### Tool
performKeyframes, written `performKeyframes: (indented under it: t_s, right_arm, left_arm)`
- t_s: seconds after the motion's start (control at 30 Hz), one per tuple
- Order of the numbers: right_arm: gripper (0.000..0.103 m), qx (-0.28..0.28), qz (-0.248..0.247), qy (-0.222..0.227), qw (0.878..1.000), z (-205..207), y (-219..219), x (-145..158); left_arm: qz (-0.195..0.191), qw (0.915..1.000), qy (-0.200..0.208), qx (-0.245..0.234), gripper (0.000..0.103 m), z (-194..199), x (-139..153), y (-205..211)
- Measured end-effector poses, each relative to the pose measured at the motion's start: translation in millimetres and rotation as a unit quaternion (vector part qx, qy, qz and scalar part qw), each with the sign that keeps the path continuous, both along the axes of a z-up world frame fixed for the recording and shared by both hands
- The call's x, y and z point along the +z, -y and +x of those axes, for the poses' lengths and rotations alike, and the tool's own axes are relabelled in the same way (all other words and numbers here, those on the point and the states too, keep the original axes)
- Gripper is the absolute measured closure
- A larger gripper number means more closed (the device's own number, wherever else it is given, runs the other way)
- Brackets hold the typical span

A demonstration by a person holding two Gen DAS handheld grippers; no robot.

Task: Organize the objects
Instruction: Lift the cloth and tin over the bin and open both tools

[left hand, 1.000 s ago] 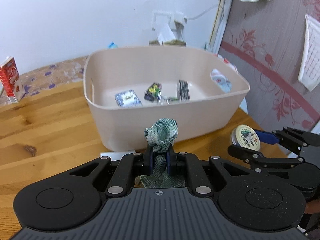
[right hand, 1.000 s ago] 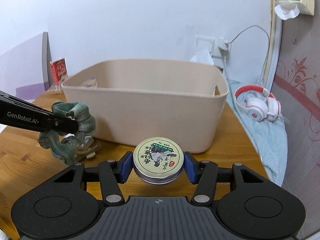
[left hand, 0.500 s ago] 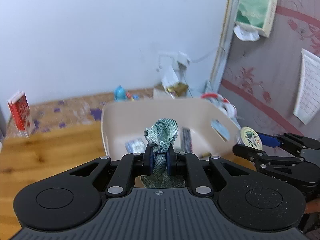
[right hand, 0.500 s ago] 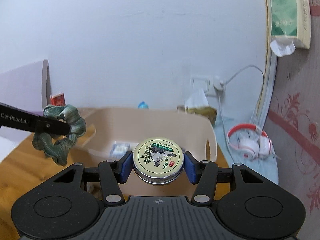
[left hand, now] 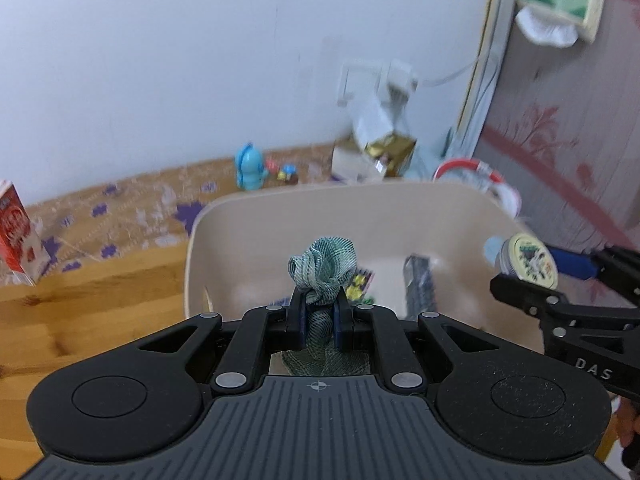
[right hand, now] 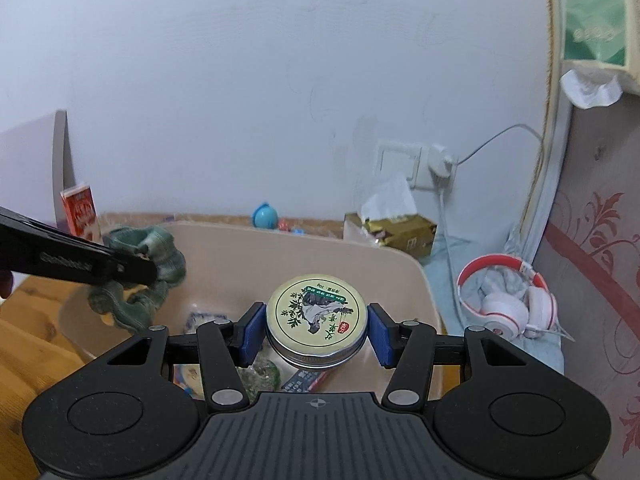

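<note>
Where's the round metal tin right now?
The round metal tin with the green-printed lid is clamped in the right claw, held above the right half of the beige plastic bin.

Bin (left hand: 400, 208) sits on tabletop (left hand: 80, 300), w/ small packets (left hand: 418, 280) inside on its floor. Left gripper (left hand: 319, 316) holds scrunchie (left hand: 322, 268) over bin's near-left part; right gripper (right hand: 316, 330) holds tin (right hand: 316, 314) over bin's right side. Carton (left hand: 16, 232) stands far left of bin. Behind bin, by wall: toy (left hand: 250, 168), tissue box (right hand: 394, 232) to its right. Headphones (right hand: 508, 304) lie right of bin, below wall socket (right hand: 400, 162).
</note>
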State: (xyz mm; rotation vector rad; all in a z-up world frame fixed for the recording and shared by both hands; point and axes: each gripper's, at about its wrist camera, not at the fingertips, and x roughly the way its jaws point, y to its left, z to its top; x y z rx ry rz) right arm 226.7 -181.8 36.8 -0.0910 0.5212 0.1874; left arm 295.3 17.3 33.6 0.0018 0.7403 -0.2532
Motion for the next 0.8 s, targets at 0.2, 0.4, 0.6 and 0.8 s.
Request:
performKeyframes:
  t_s: [0.2, 0.4, 0.6, 0.8]
  right_arm:
    - [0.052, 0.011, -0.022, -0.04, 0.999, 22.8, -10.2, -22.4]
    - [0.046, 0.01, -0.028, -0.063, 0.998, 27.6, -16.8, -34.1]
    - [0.022, 0.0, -0.034, -0.025, 0.999, 6.7, -15.7, -15.8]
    - [0.0, -0.008, -0.019, 0.01, 1.0, -25.7, -14.3, 6.0]
  left_arm:
    - [0.036, 0.9987, -0.037, -0.002, 0.09, 14.7, -31.6, 6.5]
    - [0.046, 0.9985, -0.027, -0.01, 0.066, 7.0, -28.3, 11.2]
    - [0.042, 0.9986, 0.029, 0.013, 0.023, -19.2, -1.3, 2.7]
    - [0.043, 0.9976, 0.05, 0.023, 0.016, -52.4, 17.6, -18.2]
